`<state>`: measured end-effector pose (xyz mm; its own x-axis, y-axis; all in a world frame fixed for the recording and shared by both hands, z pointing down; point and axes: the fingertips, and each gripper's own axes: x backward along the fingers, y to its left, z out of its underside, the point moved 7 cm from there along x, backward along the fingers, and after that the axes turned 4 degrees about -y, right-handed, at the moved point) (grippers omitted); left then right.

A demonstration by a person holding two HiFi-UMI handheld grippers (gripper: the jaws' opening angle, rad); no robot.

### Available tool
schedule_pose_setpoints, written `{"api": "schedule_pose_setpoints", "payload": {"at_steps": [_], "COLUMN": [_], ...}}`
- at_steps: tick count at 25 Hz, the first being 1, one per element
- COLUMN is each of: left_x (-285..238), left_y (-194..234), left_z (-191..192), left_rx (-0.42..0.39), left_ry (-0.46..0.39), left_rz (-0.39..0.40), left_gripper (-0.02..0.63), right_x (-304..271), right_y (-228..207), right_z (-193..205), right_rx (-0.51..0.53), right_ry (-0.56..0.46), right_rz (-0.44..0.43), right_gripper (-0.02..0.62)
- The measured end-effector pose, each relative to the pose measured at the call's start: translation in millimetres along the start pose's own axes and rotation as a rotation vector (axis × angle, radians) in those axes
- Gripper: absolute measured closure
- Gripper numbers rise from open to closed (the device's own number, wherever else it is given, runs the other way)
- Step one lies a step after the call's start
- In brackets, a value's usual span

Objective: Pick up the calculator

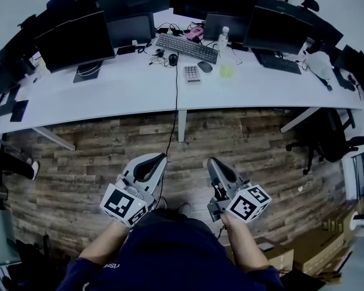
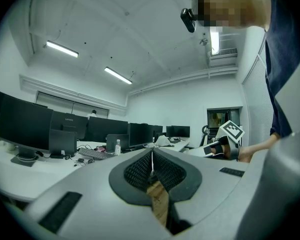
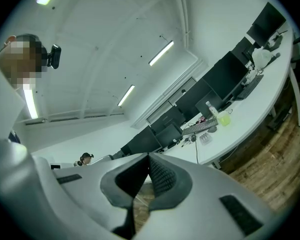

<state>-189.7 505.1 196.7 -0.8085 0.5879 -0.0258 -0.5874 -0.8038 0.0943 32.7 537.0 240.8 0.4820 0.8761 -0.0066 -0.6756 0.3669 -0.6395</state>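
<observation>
The task has barely started: the calculator (image 1: 192,73) lies untouched on the white desk (image 1: 127,93), just in front of the keyboard (image 1: 187,47) and beside the mouse (image 1: 205,66). The left gripper (image 1: 162,157) and right gripper (image 1: 210,160) are well short of it over the wooden floor (image 1: 109,144). Both grippers' jaws are closed together with nothing between them, so the approach, opening and grasp are all left to do. The only legible writing is a small word, apparently "Lenovo", on the back of a monitor (image 2: 69,124); the calculator's keys are too small to read.

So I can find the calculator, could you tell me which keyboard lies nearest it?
The grey keyboard in the middle; the calculator lies just in front of it, while the black keyboard sits well off to the right.
</observation>
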Motion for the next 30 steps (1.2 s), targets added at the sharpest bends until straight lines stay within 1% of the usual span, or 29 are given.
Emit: {"api": "schedule_pose_setpoints", "payload": {"at_steps": [8, 17, 25, 30], "left_x": [-14.7, -32.1, -50.1, -65.4], "left_y": [-16.8, -19.3, -8.6, 6.2], "left_z": [4.2, 1.7, 7.0, 10.6], "left_rx": [-0.006, -0.015, -0.013, -0.004], "left_ry": [-0.002, -0.008, -0.016, -0.012], "left_rz": [-0.023, -0.032, -0.039, -0.043], "left_gripper": [0.574, 0.574, 0.574, 0.574], "right_x": [11.1, 11.2, -0.1, -17.1], "right_y": [-18.8, -34.0, -50.7, -63.6], "right_z": [-8.1, -19.3, -27.4, -31.2], "right_rx": [-0.001, -0.003, 0.005, 0.0], "right_ry": [0.014, 0.015, 0.019, 0.031], "right_rz": [-0.021, -0.029, -0.032, -0.034], "right_gripper": [0.592, 0.592, 0.592, 0.592]}}
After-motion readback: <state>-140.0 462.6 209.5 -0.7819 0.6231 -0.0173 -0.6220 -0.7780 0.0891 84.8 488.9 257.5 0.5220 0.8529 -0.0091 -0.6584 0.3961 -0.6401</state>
